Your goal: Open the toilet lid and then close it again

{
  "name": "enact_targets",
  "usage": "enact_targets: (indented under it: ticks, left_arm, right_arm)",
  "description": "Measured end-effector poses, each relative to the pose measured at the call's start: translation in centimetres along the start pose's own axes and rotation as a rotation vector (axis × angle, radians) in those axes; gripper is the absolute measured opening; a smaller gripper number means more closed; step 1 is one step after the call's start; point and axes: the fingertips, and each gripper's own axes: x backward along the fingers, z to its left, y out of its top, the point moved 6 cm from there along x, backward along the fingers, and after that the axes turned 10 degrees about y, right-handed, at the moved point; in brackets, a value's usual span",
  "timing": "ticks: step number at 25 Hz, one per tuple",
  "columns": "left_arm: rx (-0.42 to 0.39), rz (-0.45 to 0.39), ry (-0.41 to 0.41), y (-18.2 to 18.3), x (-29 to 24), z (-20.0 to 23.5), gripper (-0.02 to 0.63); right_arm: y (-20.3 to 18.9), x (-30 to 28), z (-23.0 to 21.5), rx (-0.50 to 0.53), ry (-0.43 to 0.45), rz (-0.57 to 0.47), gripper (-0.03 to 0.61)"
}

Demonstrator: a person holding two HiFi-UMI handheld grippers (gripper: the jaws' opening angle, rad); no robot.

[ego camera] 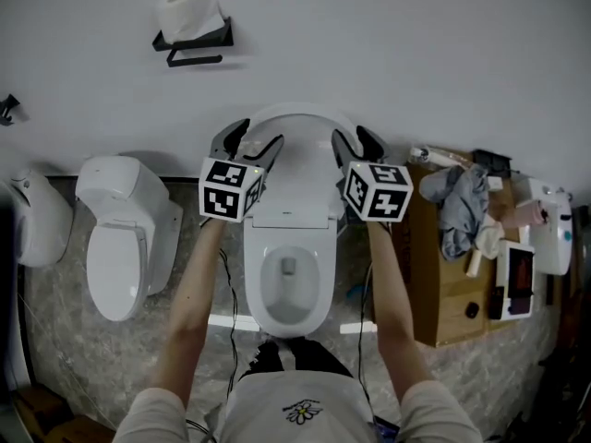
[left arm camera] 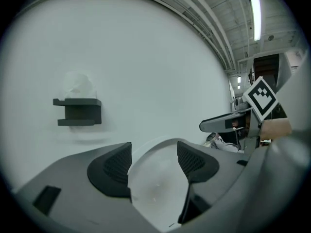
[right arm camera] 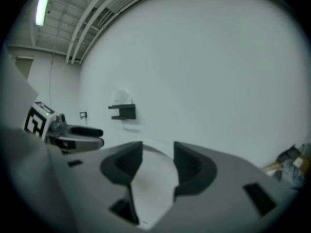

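white porcelain first: the bowl (ego camera: 252, 289) of the middle toilet stands open below me, with a grey patch at its bottom. its toilet lid (ego camera: 294, 116) is raised, near upright against the wall. a brown cardboard box (ego camera: 441, 289) to the right carries a grey cloth (ego camera: 459, 201) and some small items i can't name. a black holder (ego camera: 196, 42) on the wall carries one paper roll (ego camera: 189, 12).

counting: two toilets, the second toilet (ego camera: 118, 238) to the left with its lid down, plus part of another white fixture (ego camera: 37, 220) at the far left. two grippers, each with one marker cube (ego camera: 228, 189).

the left gripper (ego camera: 249, 142) clasps the toilet lid's left rim, and the right gripper (ego camera: 357, 141) clasps its right rim. in each gripper view the jaws stand wide, yet the white plastic fills the gap from pad to pad, so both have hold of it.

only the head view shows the bowl, the box and the stone floor. only the gripper views show the ceiling, with a light strip (left arm camera: 255, 11). each gripper view also catches the other gripper side-on.
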Motion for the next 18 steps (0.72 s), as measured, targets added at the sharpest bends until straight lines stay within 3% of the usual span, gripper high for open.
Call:
enact_targets:
  ticks: [1, 4, 7, 12, 18]
  left_arm:
    - [0.002, -0.016, 0.017, 0.7, 1.1, -0.3, 0.308]
    - [0.007, -0.082, 0.065, 2.3, 5.1, -1.6, 0.180]
    - [0.004, -0.131, 0.136, 3.8, 9.4, -2.7, 0.043]
    - [0.052, -0.202, 0.194, 5.9, 16.3, -3.7, 0.028]
    - [0.031, -0.282, 0.243, 6.8, 22.6, -6.1, 0.026]
  right_arm:
    - [0.5, 1.1, 0.7, 0.015, -0.010, -0.026, 0.209]
    - [1.8, 4.7, 3.2, 0.081, -0.031, -0.097, 0.098]
    - [2.9, 8.2, 5.9, 0.149, -0.039, -0.151, 0.058]
    - [3.3, 13.6, 10.1, 0.183, -0.024, -0.205, 0.051]
    - [2.3, 18.7, 13.4, 0.187, -0.013, -0.241, 0.049]
